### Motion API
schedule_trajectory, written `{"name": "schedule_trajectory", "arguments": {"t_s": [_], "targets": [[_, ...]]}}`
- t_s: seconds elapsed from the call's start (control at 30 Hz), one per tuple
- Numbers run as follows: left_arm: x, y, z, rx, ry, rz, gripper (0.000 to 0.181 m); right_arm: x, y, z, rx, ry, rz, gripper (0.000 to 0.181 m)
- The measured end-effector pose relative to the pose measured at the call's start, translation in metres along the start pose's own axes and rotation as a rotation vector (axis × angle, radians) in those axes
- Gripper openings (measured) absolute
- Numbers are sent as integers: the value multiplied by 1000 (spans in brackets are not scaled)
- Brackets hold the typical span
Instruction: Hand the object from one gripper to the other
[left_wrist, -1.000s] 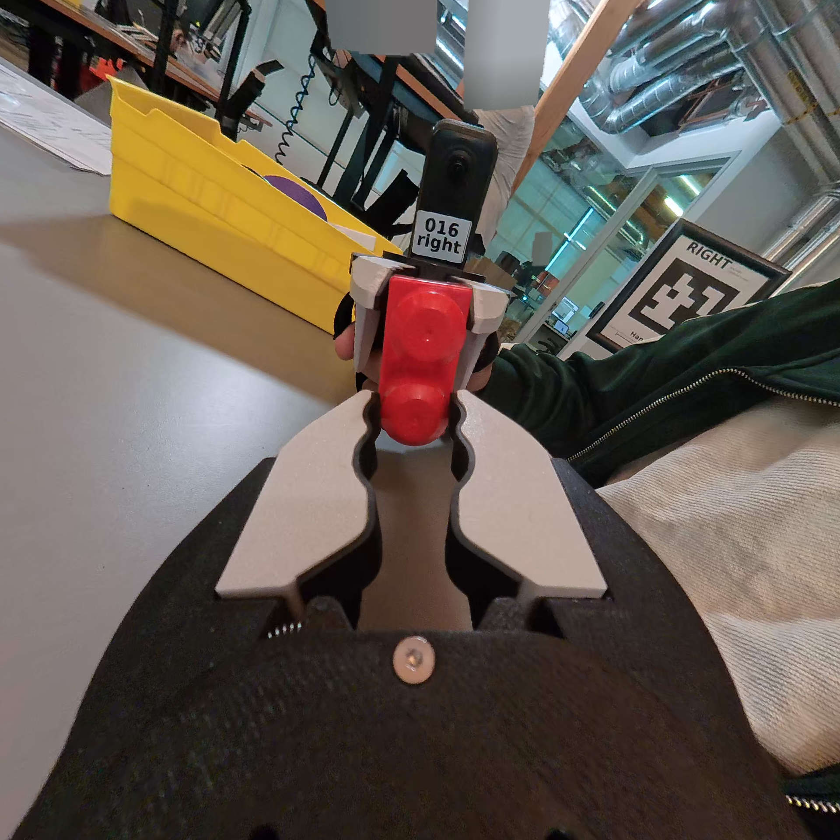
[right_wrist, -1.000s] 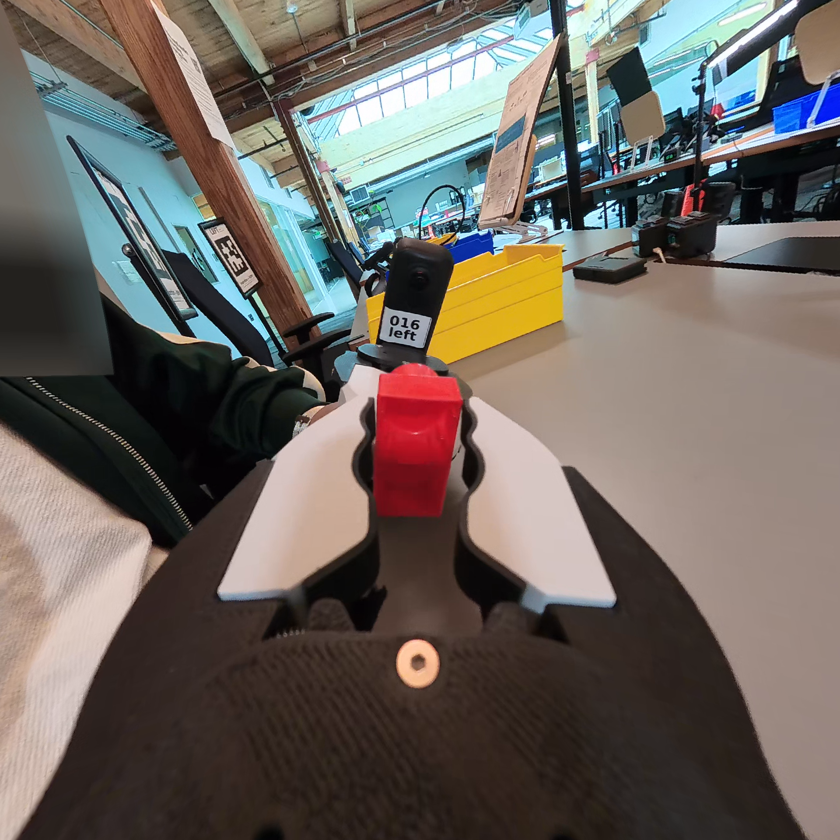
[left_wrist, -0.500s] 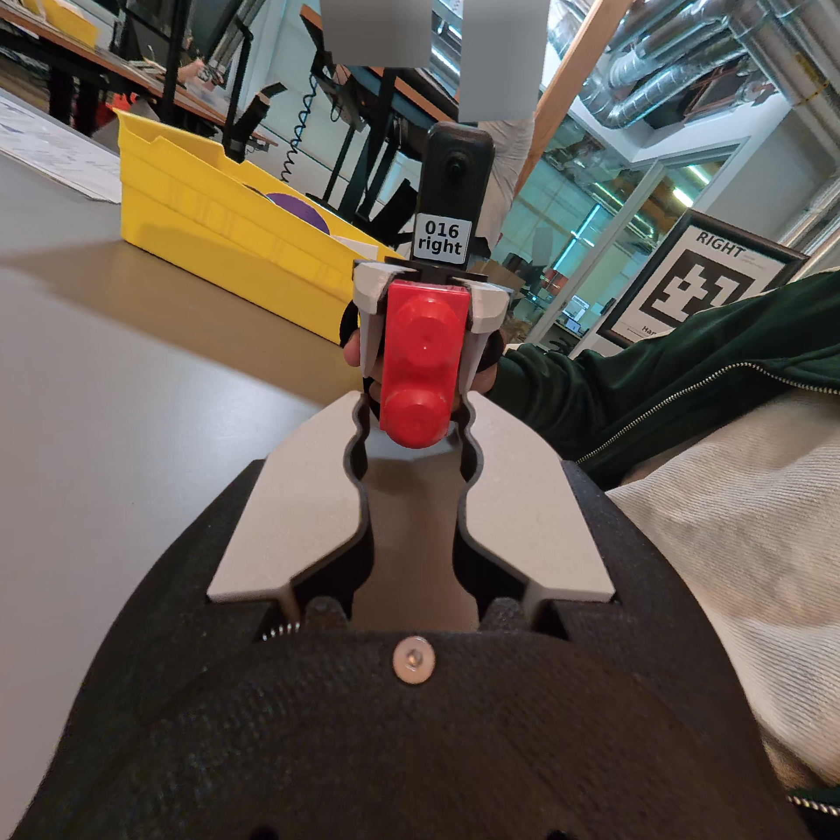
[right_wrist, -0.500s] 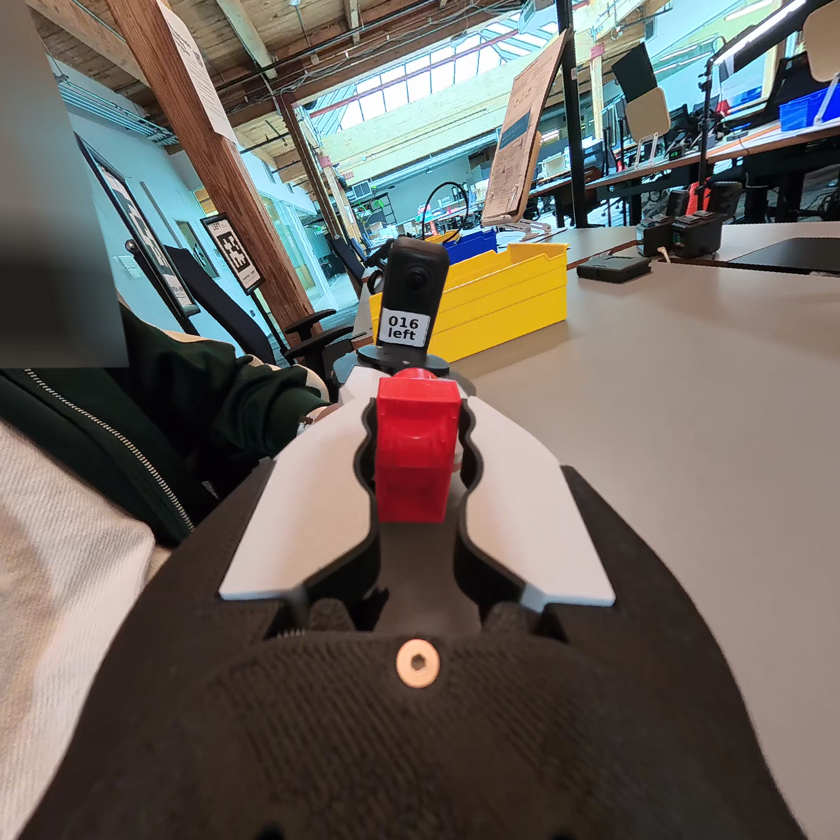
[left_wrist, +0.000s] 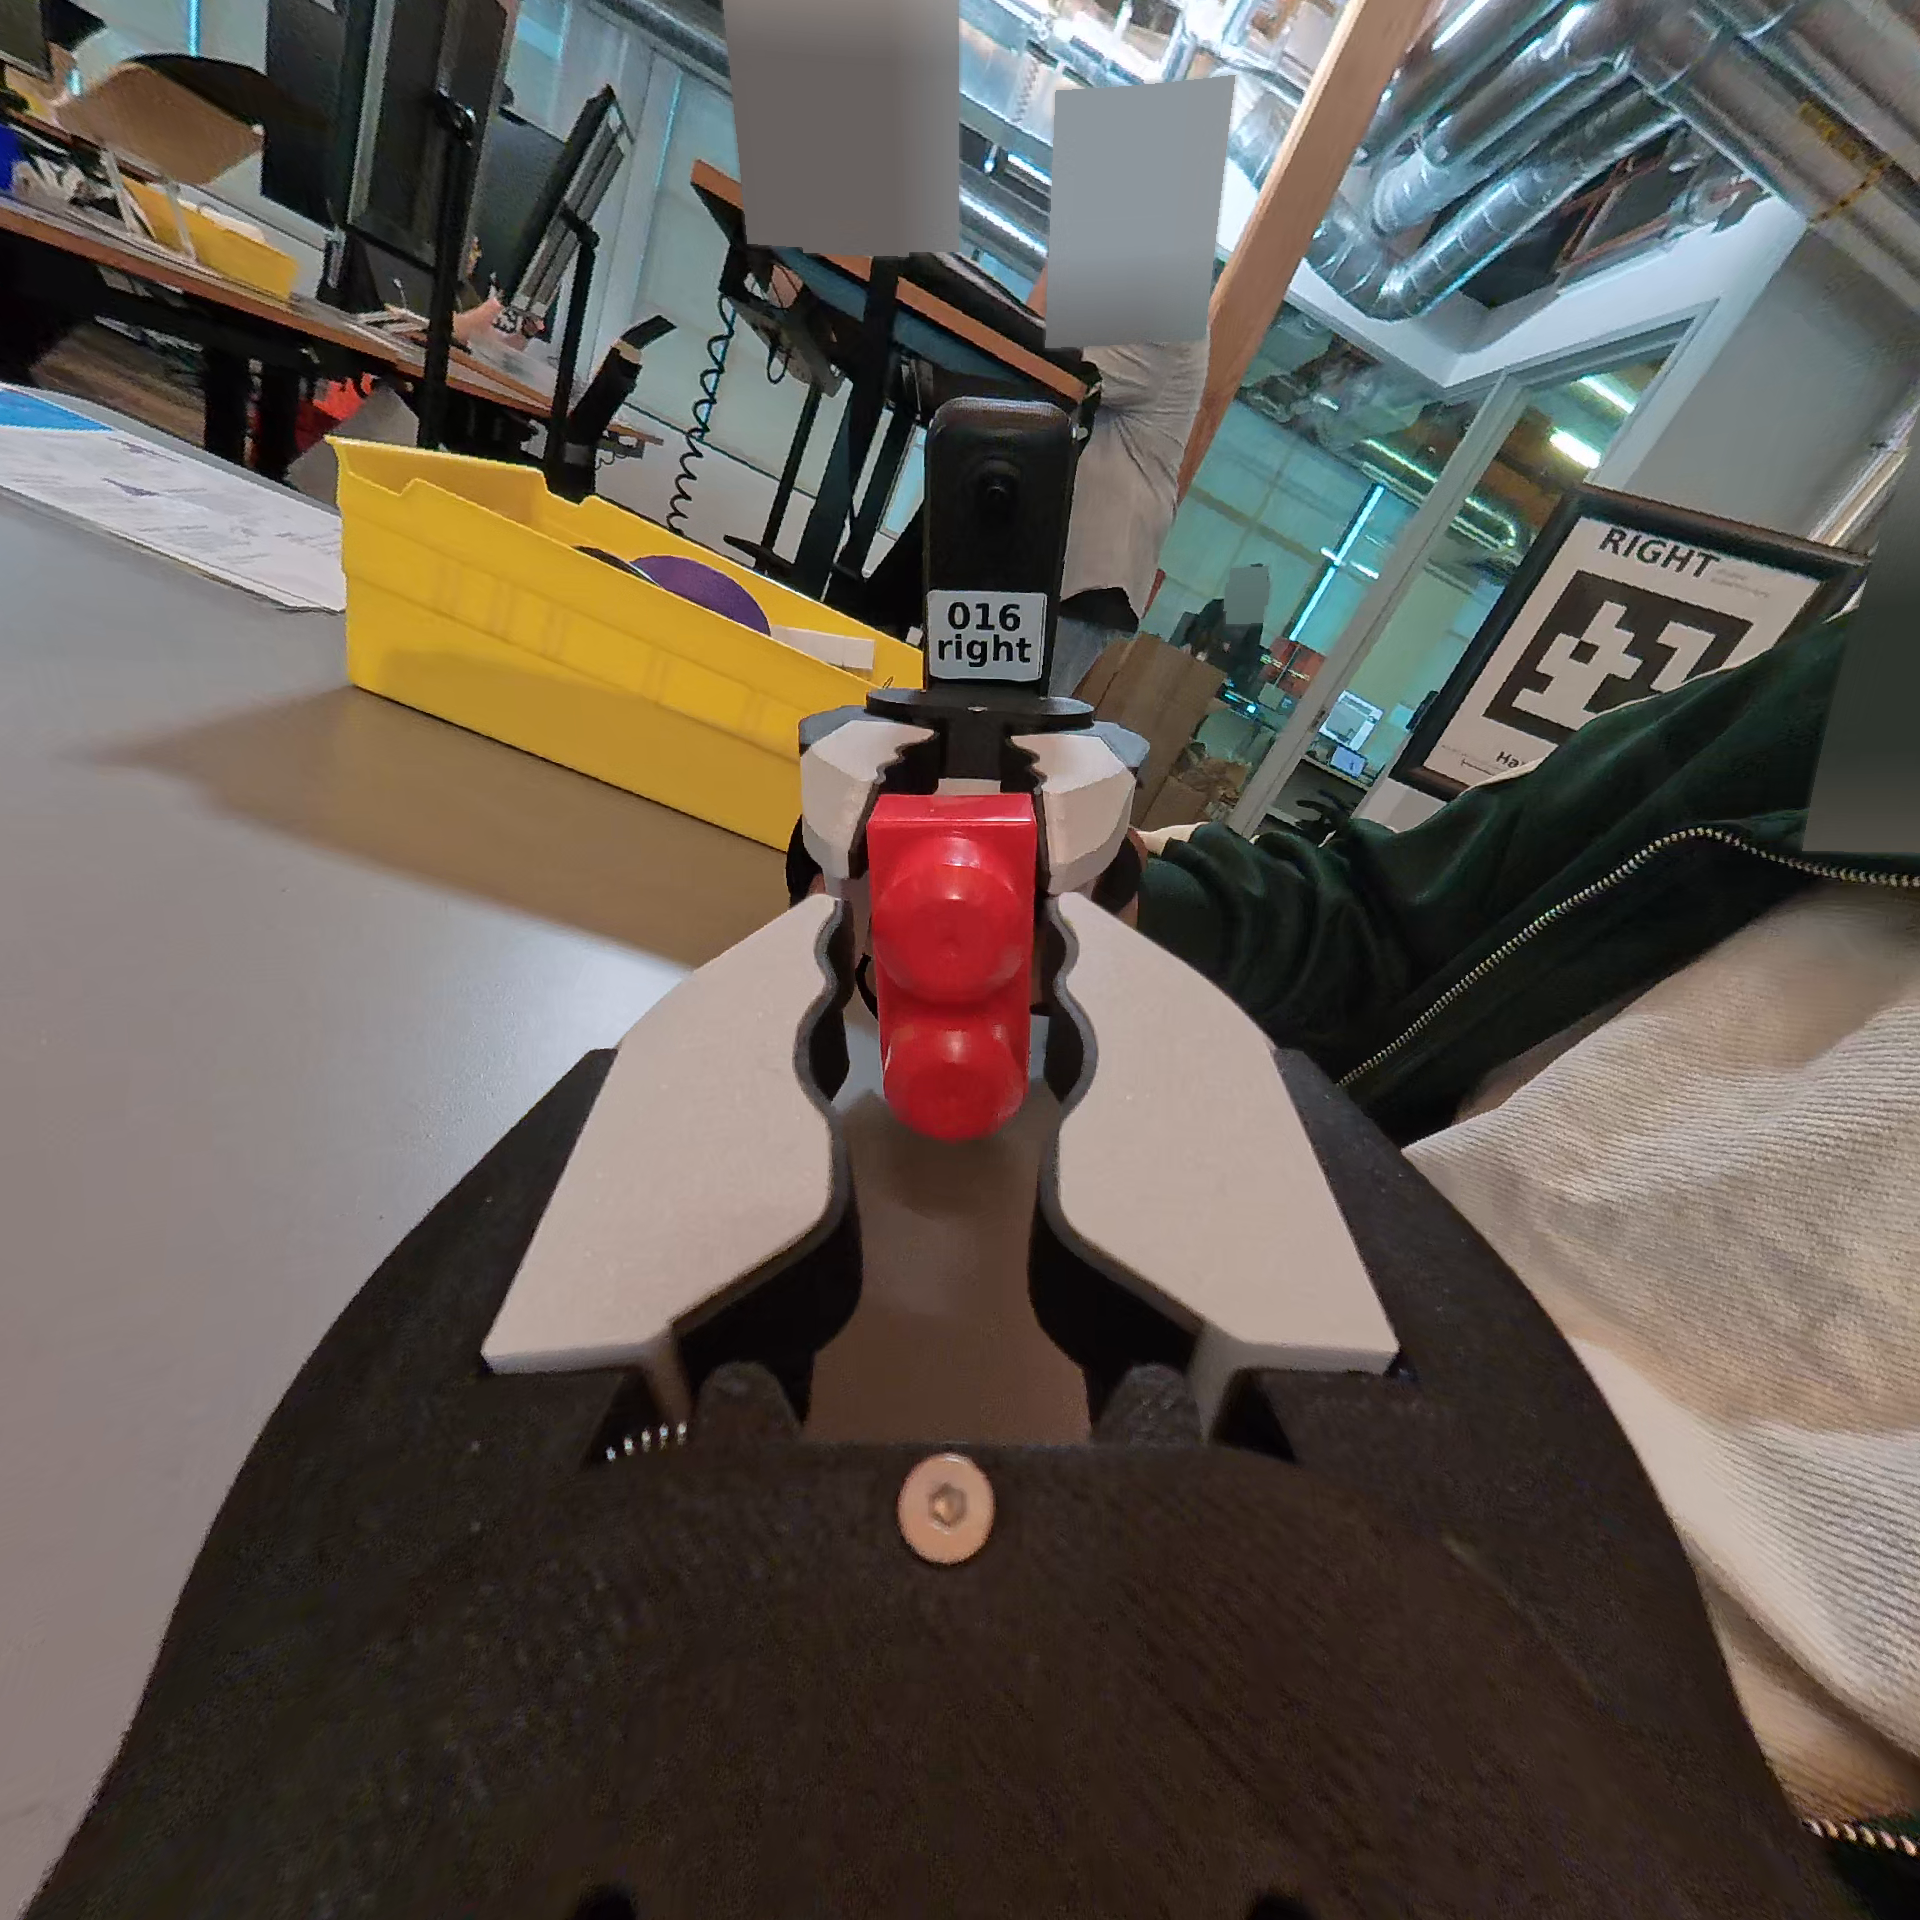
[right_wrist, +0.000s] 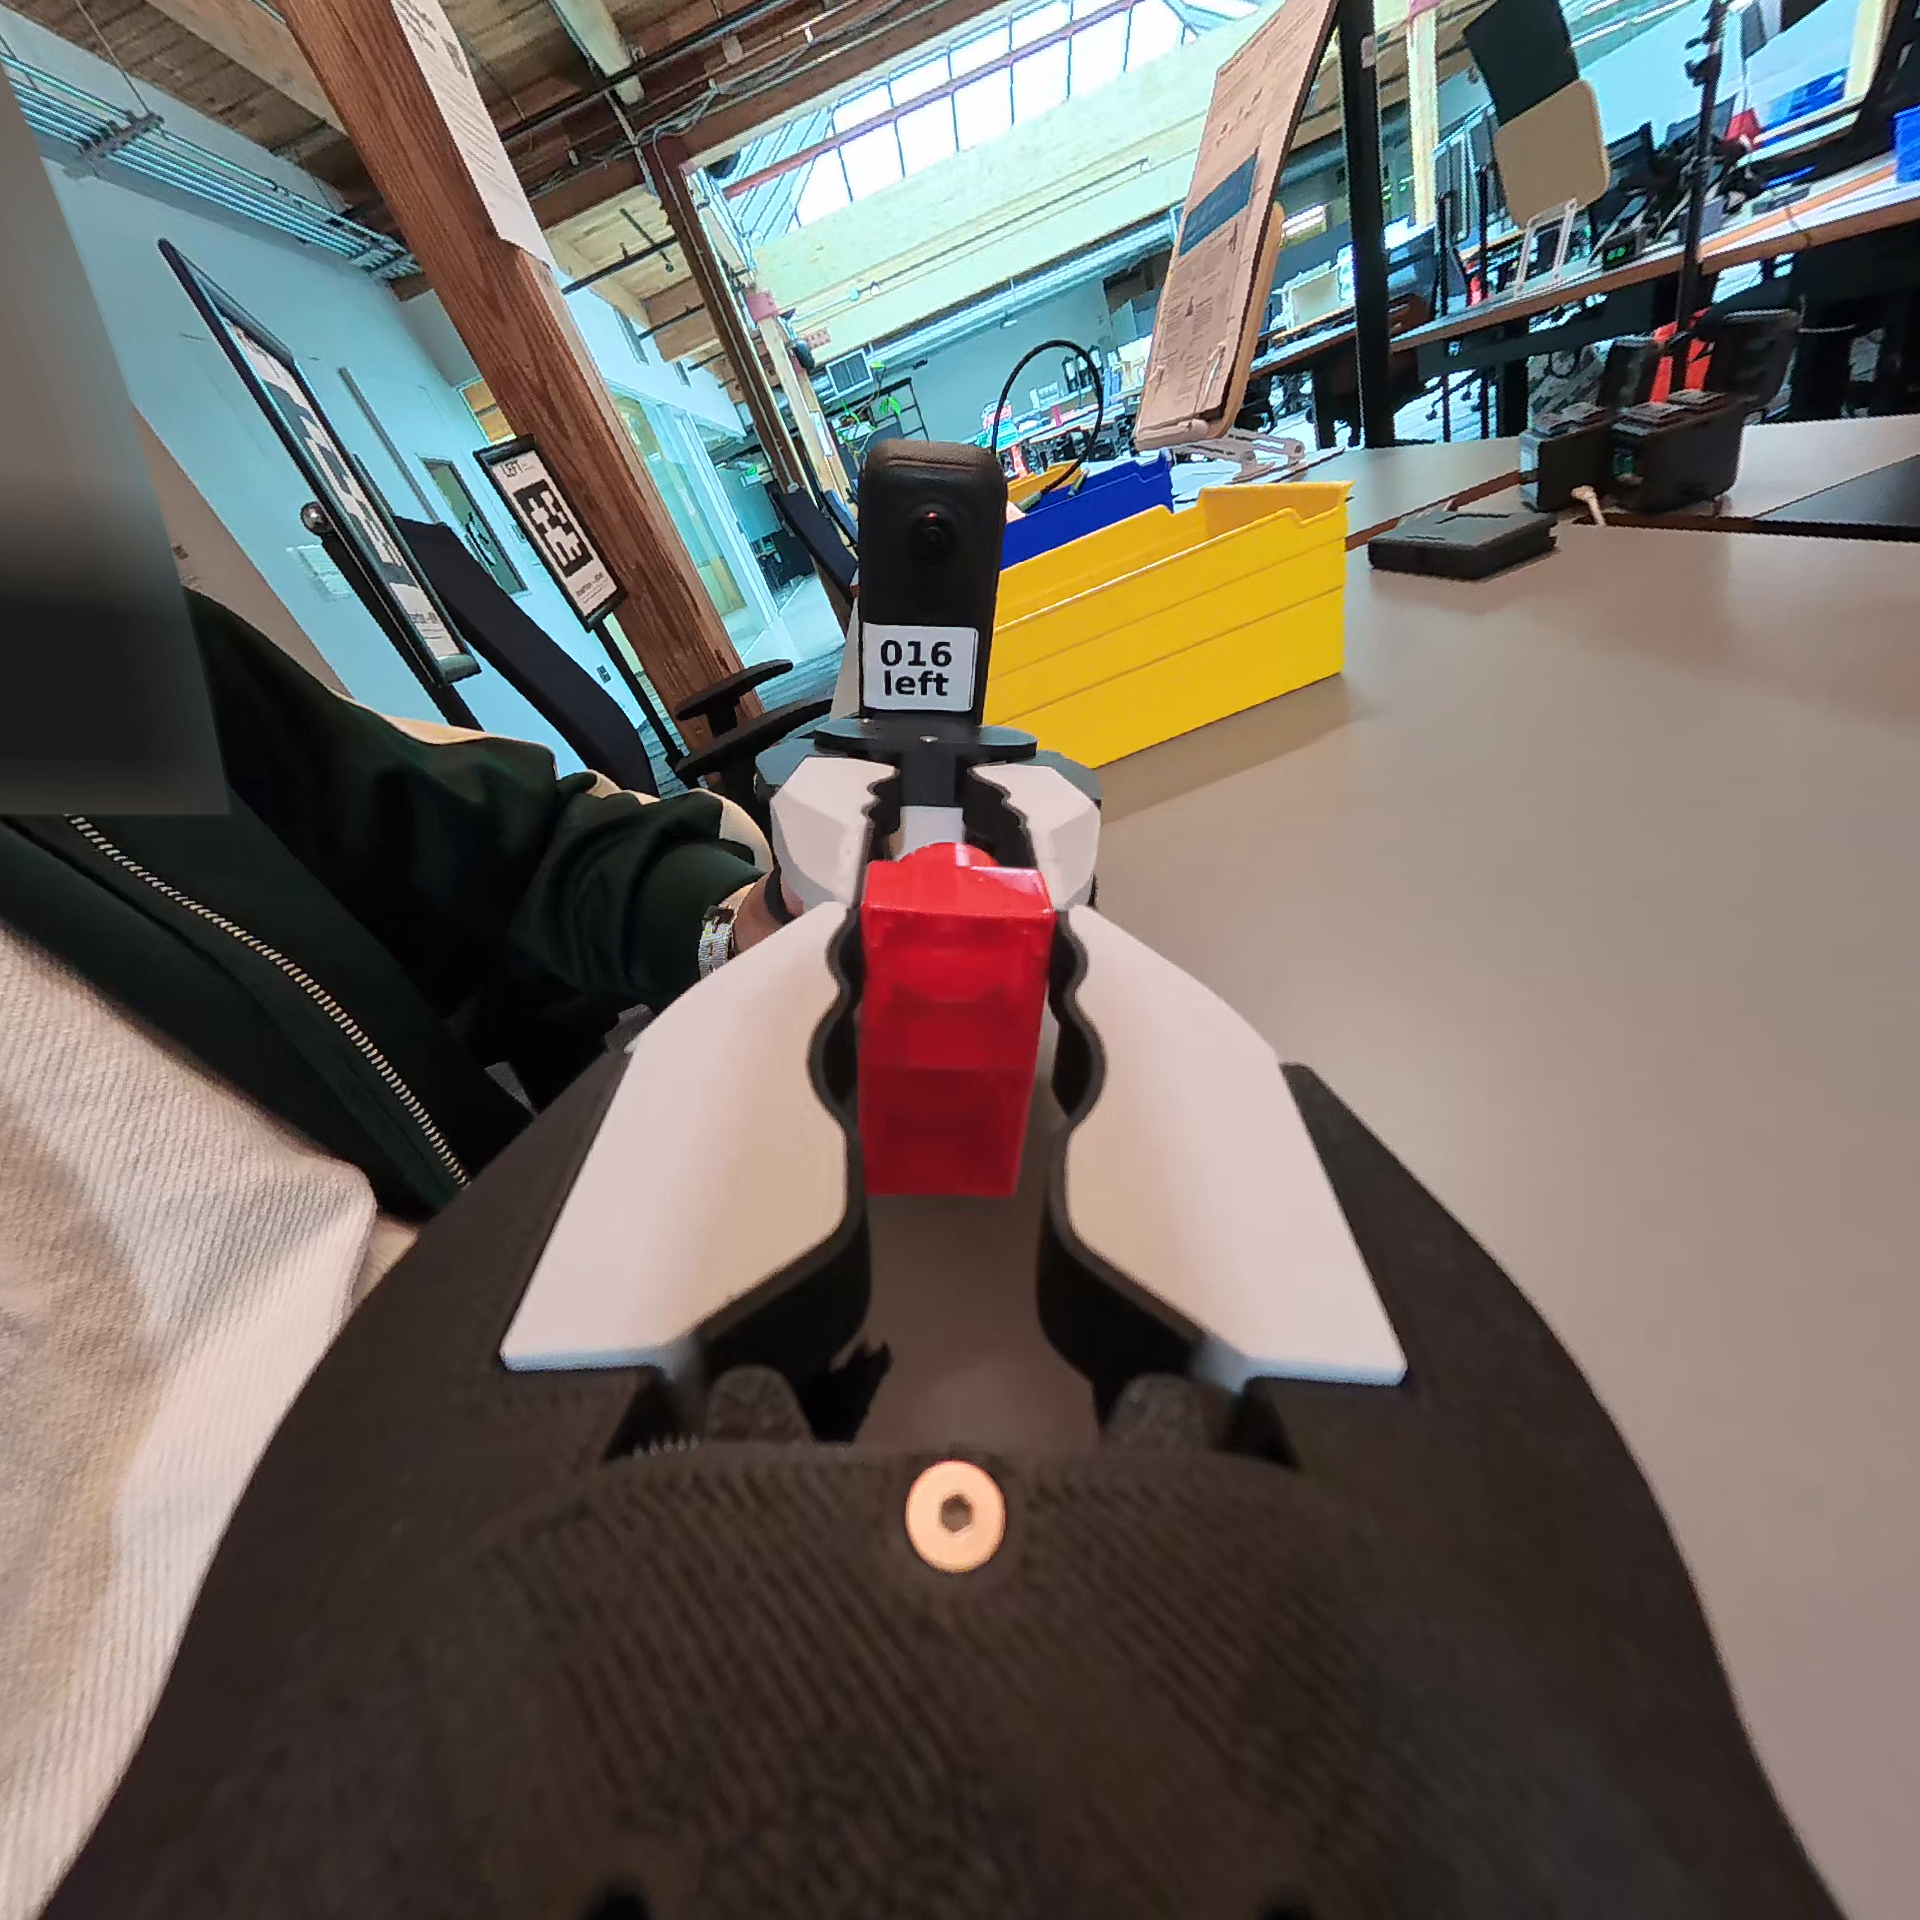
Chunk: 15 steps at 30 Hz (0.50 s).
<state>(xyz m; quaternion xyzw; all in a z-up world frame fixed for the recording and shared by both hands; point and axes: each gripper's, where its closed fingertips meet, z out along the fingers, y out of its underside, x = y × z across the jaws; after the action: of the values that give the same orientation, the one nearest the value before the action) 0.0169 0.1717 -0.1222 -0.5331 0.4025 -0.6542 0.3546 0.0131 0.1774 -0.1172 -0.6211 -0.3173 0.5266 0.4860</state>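
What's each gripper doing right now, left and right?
Left gripper: open; its fingers flank the red block with a gap on each side.
Right gripper: shut on the red block, held above the table.

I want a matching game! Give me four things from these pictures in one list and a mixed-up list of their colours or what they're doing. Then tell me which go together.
Things:
1. block
2. bin
3. left gripper
4. right gripper

Colours or states:
A. open, one finger on each side of the block
B. yellow
C. shut on the block
D. red

Pairs: 1-D, 2-B, 3-A, 4-C
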Motion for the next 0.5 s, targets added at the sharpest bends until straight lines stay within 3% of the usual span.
{"name": "schedule_trajectory", "arguments": {"t_s": [0.5], "targets": [[0, 0, 0, -19, -6, -4, 29, 1, -1, 3, 14, -10, 5, 38]]}}
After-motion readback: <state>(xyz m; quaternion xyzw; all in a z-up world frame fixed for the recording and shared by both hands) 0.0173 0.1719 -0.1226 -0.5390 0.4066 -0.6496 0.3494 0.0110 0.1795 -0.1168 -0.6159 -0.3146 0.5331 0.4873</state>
